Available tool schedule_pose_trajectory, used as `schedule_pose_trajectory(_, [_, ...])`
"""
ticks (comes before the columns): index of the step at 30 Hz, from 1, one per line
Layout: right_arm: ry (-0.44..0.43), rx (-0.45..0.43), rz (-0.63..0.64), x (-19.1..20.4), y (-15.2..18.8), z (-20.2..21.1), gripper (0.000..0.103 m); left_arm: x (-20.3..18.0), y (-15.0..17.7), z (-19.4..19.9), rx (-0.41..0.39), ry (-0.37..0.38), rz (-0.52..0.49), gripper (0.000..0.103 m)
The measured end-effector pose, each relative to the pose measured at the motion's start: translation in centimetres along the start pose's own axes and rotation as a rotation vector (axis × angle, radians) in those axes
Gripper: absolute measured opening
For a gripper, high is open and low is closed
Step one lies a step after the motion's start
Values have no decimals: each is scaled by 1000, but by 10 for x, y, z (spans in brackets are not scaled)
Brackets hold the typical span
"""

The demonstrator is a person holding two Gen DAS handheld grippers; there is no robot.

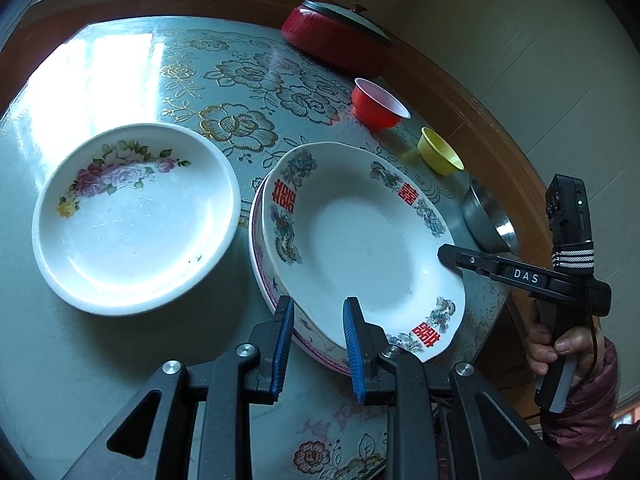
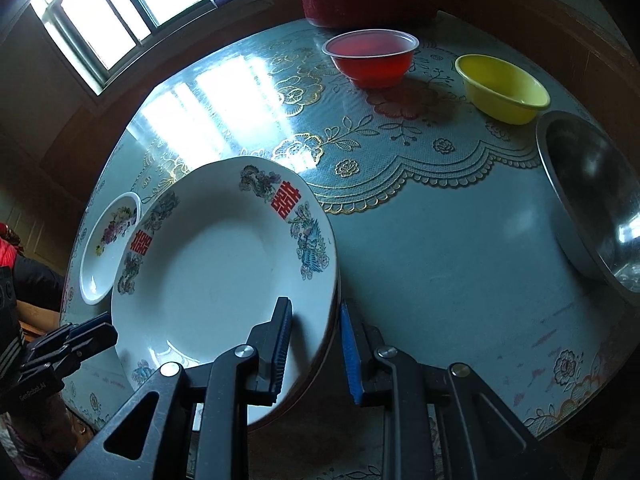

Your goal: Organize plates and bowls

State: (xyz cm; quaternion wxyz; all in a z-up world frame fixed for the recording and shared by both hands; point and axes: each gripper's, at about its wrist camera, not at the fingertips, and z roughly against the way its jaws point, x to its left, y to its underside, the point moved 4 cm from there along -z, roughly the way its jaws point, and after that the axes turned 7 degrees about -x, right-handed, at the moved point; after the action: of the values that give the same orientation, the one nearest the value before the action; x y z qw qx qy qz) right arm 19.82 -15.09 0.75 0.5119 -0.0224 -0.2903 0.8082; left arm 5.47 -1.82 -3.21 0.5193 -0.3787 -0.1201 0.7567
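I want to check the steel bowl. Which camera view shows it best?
The right wrist view: the round silver steel bowl is large there, with its inside visible, though the frame edge cuts it. The left wrist view shows it small and edge-on.

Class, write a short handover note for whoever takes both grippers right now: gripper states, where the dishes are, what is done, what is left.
Left gripper: open, jaws astride the near rim of the double-happiness plate, not clamped.
Right gripper: open, astride the same plate's opposite rim.
The plate sits on a pink-rimmed dish, forming a stack. The rose plate lies alone to the left of the stack in the left wrist view.
Red bowl, yellow bowl and steel bowl stand apart along the table's edge; a lidded red pot is at the back.
Done: two dishes stacked.
Left: add the rose plate, nest the bowls.
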Motion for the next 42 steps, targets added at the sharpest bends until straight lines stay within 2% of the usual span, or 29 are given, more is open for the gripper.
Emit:
schedule_pose_trajectory(5, [12,-4,62,4,3,1,23,-1,0,-1,-8,-14,-16,24])
schedule_pose_trajectory(13, [-36,18,120,3,2,0,23,3,-1,-4,-8,-39,32,21])
schedule_pose_trajectory(16, [-67,27,153,3,2,1,23,6,-1,-1,-9,-31,77,21])
schedule_pose_trajectory(19, [-124,45,206,3,5,4,23,6,-1,2,-24,-58,94,21])
schedule_pose_trajectory(23, [-135,10,99,-26,-12,2,24,10,0,5,-34,-109,135,22])
schedule_pose_trajectory(25, [-186,10,23,-36,-20,-8,25,8,1,5,-39,-126,138,22])
schedule_pose_trajectory(28, [-207,-10,54,-29,-24,-14,21,1,4,4,-48,-149,120,22])
schedule_pose_trajectory(29, [-208,-21,95,-22,-23,-14,10,-2,4,4,-50,-157,113,22])
schedule_pose_trajectory(31, [-181,-42,175,-10,-22,-12,11,-4,5,3,-58,-184,108,22])
schedule_pose_trajectory(36, [-173,-31,239,-5,-22,-14,12,-1,4,2,-59,-204,112,22])
schedule_pose_trajectory(40, [-185,-15,212,-6,-20,-15,13,1,1,0,-60,-201,96,22])
schedule_pose_trajectory(42, [-159,-15,218,-4,-19,-15,15,3,1,1,-58,-177,101,22])
